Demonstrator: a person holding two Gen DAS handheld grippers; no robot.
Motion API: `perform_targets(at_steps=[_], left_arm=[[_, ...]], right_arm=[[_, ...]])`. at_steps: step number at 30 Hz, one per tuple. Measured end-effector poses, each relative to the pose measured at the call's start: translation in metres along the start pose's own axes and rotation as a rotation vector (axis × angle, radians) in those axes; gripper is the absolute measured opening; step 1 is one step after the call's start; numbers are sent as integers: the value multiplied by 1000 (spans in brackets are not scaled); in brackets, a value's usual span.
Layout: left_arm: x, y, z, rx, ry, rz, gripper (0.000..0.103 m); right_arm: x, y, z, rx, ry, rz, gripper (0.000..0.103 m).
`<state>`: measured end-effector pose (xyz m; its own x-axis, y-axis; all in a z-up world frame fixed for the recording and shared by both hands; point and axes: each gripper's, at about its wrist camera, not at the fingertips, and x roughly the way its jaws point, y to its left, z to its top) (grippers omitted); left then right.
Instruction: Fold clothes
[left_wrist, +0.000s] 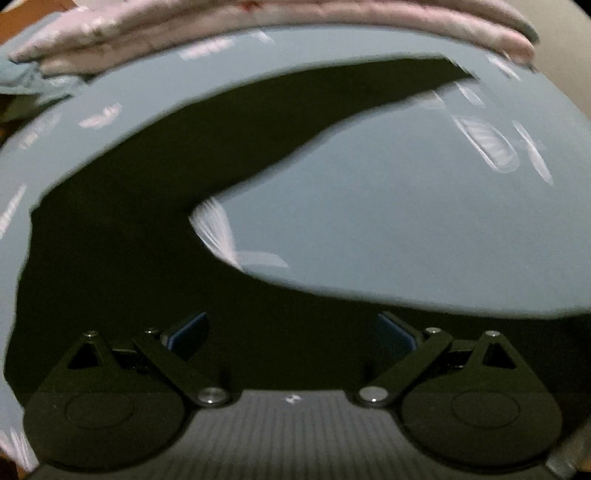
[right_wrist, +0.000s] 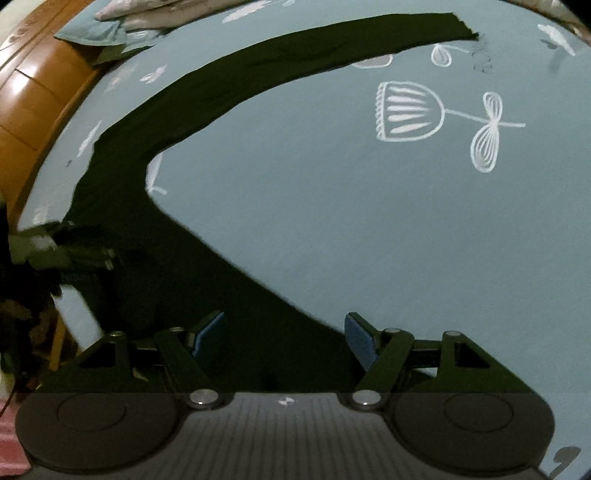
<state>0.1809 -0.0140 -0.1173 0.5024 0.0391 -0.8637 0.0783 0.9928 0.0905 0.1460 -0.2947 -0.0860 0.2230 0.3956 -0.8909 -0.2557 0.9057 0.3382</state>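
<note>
Both grippers are wide open with nothing pinched. The left gripper (left_wrist: 291, 332) hangs over the dark garment (left_wrist: 147, 192), though that view is smeared with blur. The right gripper (right_wrist: 284, 339) has its blue pads (right_wrist: 360, 341) apart over the same dark cloth, which lies flat on the light blue bedsheet (right_wrist: 332, 221) and runs off in a long strip toward the far side. Its near end is cut off behind the gripper body. Pink folded bedding (left_wrist: 258, 22) sits at the back, and a wooden bed frame (right_wrist: 33, 92) on the left.
</note>
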Motion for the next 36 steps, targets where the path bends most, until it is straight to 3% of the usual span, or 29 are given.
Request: perform_targets(at_steps=[3, 5, 9, 12, 14, 16, 20, 25, 28, 35, 36], left_arm=[[18, 35, 22, -23, -41, -4, 96], [32, 53, 34, -42, -60, -51, 96], [53, 71, 44, 35, -107, -125, 96], [70, 83, 43, 15, -37, -212, 96], [73, 92, 41, 6, 2, -313, 95], [66, 101, 40, 44, -14, -387, 95], [53, 129, 47, 116, -76, -461, 96], [55, 159, 49, 211, -98, -489, 96], [66, 177, 47, 239, -88, -498, 96], [86, 196, 41, 214, -57, -492, 96], [87, 197, 40, 207, -57, -491, 96]], right_arm=[[14, 16, 15, 7, -9, -48, 75], [24, 29, 25, 24, -8, -57, 75], [43, 59, 45, 27, 6, -64, 75], [59, 87, 64, -2, 7, -64, 75], [69, 106, 79, -25, -13, -56, 75], [78, 121, 95, -41, -34, -52, 72], [102, 146, 133, -41, -86, -7, 66], [141, 160, 161, 51, -78, 118, 50], [165, 172, 168, 88, -66, 190, 48], [199, 189, 172, 133, -55, 229, 36], [201, 191, 171, 131, -55, 229, 27]])
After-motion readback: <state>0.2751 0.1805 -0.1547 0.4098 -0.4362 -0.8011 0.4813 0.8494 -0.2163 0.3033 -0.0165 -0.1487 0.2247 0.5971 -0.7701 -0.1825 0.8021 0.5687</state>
